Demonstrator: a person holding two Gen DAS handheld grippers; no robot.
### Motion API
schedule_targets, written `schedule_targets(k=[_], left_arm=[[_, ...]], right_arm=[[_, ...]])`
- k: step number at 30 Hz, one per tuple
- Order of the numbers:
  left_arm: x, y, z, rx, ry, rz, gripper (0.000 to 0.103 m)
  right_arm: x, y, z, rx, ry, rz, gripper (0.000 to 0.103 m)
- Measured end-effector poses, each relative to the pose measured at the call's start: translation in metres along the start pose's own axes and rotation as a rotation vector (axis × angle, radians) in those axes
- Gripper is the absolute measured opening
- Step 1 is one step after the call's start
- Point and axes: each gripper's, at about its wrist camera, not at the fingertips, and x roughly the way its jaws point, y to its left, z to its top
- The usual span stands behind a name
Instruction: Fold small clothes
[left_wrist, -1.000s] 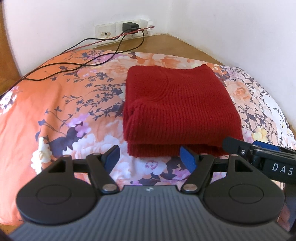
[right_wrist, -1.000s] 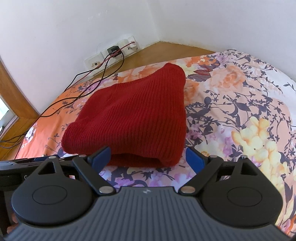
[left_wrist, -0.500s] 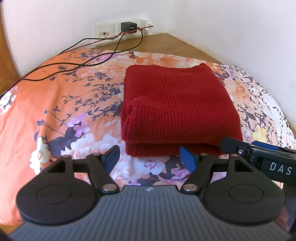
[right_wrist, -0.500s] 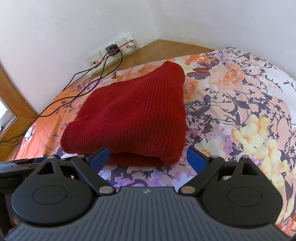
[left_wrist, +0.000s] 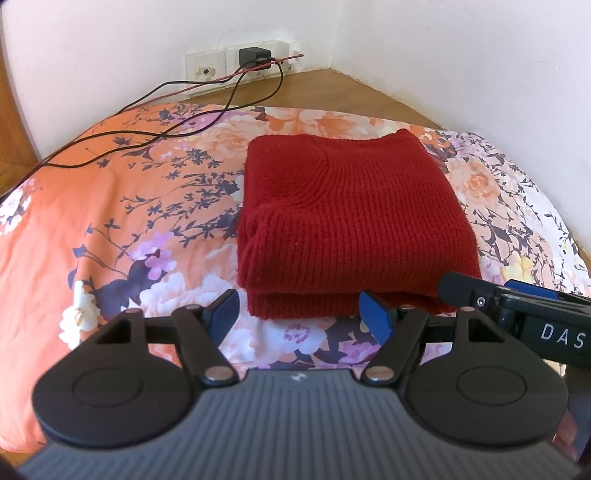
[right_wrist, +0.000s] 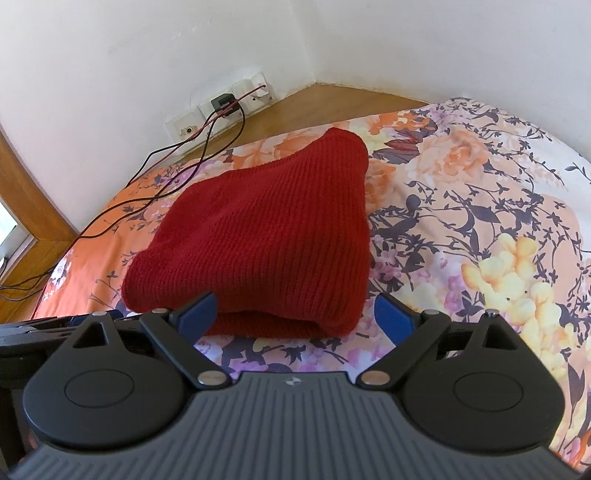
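We see a dark red ribbed knit sweater (left_wrist: 351, 221) folded into a thick rectangle, lying toward the far edge of the floral orange bedspread (left_wrist: 110, 221). Left gripper (left_wrist: 301, 315) and right gripper (right_wrist: 295, 314) both spread wide, holding nothing, near its front fold. Black and red cables (left_wrist: 207, 99) run to wall sockets (left_wrist: 236, 61); white walls, wooden floor.

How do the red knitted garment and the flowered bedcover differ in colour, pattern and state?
The red knitted garment has one plain colour; the flowered bedcover mixes orange, white and purple. The garment shows only knit ribs, while the bedcover carries printed blossoms and dark branches. The garment is folded into a thick, layered rectangle; the bedcover lies spread out beneath it. Both are soft textiles, and neither is held: the left gripper and right gripper are open, short of the garment.
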Motion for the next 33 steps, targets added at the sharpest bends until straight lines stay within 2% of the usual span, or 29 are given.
schedule_targets(k=[33], left_arm=[[0.003,-0.0041,-0.002,-0.007,0.007,0.015,0.073]], right_arm=[[-0.004,-0.0027,-0.0005,0.003,-0.008,0.004,0.096]])
